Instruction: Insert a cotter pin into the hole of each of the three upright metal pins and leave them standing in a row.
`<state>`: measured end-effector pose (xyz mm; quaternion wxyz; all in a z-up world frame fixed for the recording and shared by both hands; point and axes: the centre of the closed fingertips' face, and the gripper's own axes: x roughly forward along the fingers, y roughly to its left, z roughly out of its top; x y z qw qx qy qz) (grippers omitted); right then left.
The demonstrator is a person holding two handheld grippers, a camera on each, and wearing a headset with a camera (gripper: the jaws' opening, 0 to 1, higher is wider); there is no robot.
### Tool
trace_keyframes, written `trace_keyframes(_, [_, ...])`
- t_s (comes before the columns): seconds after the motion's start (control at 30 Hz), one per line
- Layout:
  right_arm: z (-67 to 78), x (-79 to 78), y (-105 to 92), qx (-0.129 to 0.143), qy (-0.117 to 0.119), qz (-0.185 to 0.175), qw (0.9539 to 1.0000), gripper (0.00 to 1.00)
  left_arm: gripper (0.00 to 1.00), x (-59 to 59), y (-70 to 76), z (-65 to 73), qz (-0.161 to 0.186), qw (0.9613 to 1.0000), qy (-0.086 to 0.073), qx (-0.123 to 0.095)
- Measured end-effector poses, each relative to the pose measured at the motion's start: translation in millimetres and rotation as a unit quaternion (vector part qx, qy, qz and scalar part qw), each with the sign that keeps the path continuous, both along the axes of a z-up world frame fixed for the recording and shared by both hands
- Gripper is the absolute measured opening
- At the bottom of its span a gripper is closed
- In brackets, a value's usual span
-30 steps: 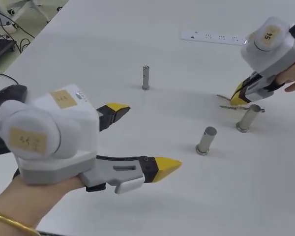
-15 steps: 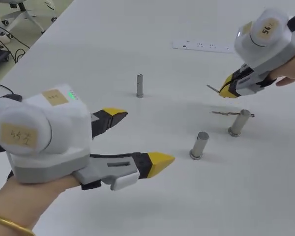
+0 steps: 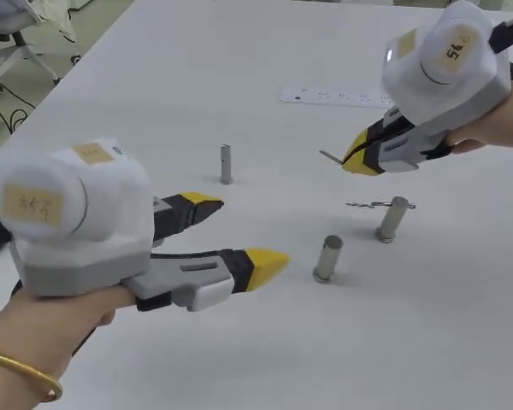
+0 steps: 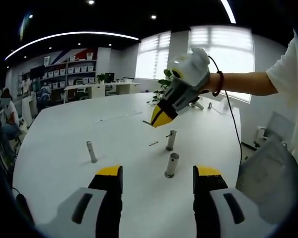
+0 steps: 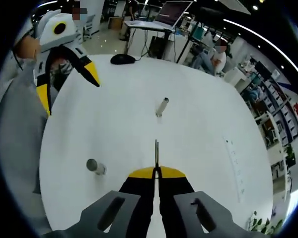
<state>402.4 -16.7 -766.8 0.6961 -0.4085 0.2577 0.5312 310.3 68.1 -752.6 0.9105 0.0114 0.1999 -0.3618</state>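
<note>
Three metal pins stand on the white table. A thin one [image 3: 226, 163] is at the far left, a thicker one [image 3: 327, 258] is in the middle, and a third [image 3: 392, 219] at the right has a cotter pin [image 3: 369, 205] through its hole. My right gripper [image 3: 352, 162] hovers above and left of that third pin, shut on another cotter pin [image 3: 329, 156] that juts from its tips [image 5: 156, 153]. My left gripper [image 3: 239, 232] is held open at the near left, nothing between its jaws [image 4: 158, 173]. Ahead of it stand the pins [image 4: 172, 164] [image 4: 171, 140] [image 4: 91, 151].
A white power strip [image 3: 333, 96] lies at the back of the table [image 3: 154, 85]. An office chair [image 3: 8, 34] stands on the floor beyond the table's left edge. People sit at desks in the background of the right gripper view.
My right gripper has risen up and to the left, away from the right-hand pin, still shut on a cotter pin. The other cotter pin stays in that pin. The left gripper stays open.
</note>
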Motion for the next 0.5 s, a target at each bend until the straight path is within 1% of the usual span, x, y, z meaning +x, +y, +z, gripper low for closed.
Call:
trace_keyframes(0.07, [1.6, -4.0, 1.8, 0.003, -0.003, 0.004, 1.0, 0.02, 0.54, 0.7, -1.1, 2.7, 0.001, 1.0, 0.001, -0.007])
trace_keyframes(0.1, [3.5, -10.4, 4.0, 0.007, -0.002, 0.009, 0.9999, 0.02, 0.54, 0.9, -1.7, 3.7, 0.001, 0.9999, 0.002, -0.011])
trace_keyframes(0.17, [6.4, -17.2, 6.9, 0.012, -0.006, 0.016, 0.9998, 0.02, 0.51, 1.4, -3.2, 5.9, 0.002, 0.9999, 0.002, -0.017])
trace_keyframes(0.2, [6.9, -14.2, 7.9, 0.015, -0.006, 0.021, 0.9996, 0.02, 0.5, 1.5, -3.8, 6.3, 0.001, 0.9998, 0.003, -0.018])
trace_keyframes(0.23, [8.2, -11.6, 9.2, 0.019, -0.008, 0.025, 0.9995, 0.02, 0.49, 1.6, -4.6, 6.1, 0.001, 0.9998, 0.005, -0.018])
trace_keyframes(0.27, [8.6, -12.4, 9.6, 0.02, -0.009, 0.027, 0.9994, 0.02, 0.48, 1.5, -5.3, 5.5, 0.001, 0.9998, 0.008, -0.019])
trace_keyframes(0.33, [9.9, -18.8, 11.9, 0.022, -0.014, 0.036, 0.999, 0.02, 0.45, 0.9, -7.0, 4.9, -0.001, 0.9997, 0.014, -0.021])
trace_keyframes(0.37, [10.4, -18.4, 12.0, 0.025, -0.016, 0.039, 0.9988, 0.02, 0.44, 0.4, -8.7, 4.8, -0.003, 0.9995, 0.018, -0.026])
trace_keyframes(0.5, [13.4, -29.4, 15.9, 0.029, -0.028, 0.05, 0.9979, 0.02, 0.41, 0.9, -13.6, 5.6, -0.006, 0.999, 0.026, -0.035])
